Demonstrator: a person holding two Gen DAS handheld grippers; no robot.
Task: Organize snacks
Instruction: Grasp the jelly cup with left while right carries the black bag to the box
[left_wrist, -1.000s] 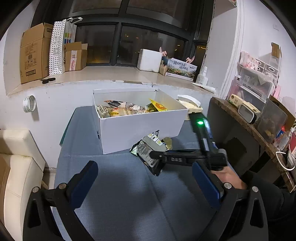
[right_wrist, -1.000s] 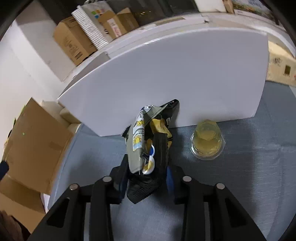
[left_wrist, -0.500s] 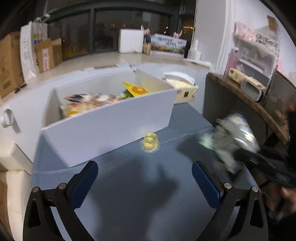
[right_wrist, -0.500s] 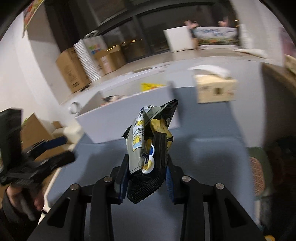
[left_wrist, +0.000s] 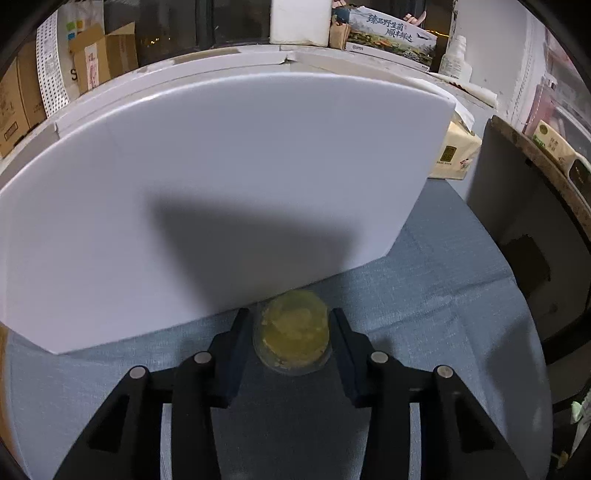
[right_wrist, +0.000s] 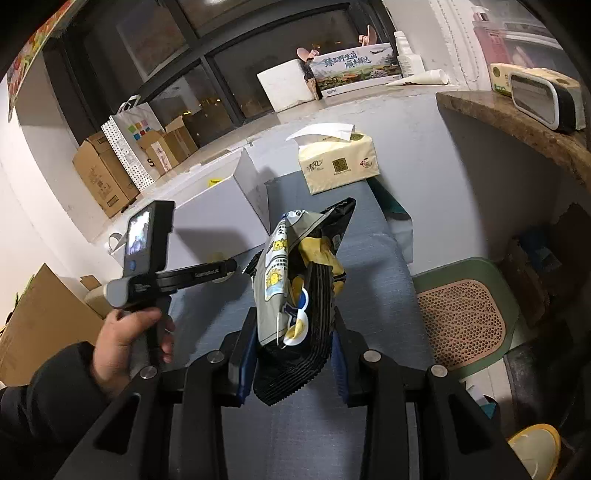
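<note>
In the left wrist view a small clear cup of yellow jelly (left_wrist: 291, 336) stands on the blue-grey tablecloth (left_wrist: 424, 314) against the front wall of the white snack box (left_wrist: 221, 184). My left gripper (left_wrist: 291, 328) has its blue pads on both sides of the cup, closed on it. In the right wrist view my right gripper (right_wrist: 293, 354) is shut on a black, grey and yellow snack bag (right_wrist: 299, 288), held up above the cloth, right of the white box (right_wrist: 218, 218). The left gripper's body (right_wrist: 155, 266) shows there, low by the box.
A yellow tissue pack (right_wrist: 338, 162) lies behind the box. A wooden shelf (right_wrist: 517, 122) with a clock stands at the right. A green stool (right_wrist: 469, 314) is beside the table. Cardboard boxes (right_wrist: 103, 173) line the window sill.
My left gripper dropped to the jelly cup at the box's front wall and closed around it. My right gripper lifted the snack bag and swung it away to the right of the box.
</note>
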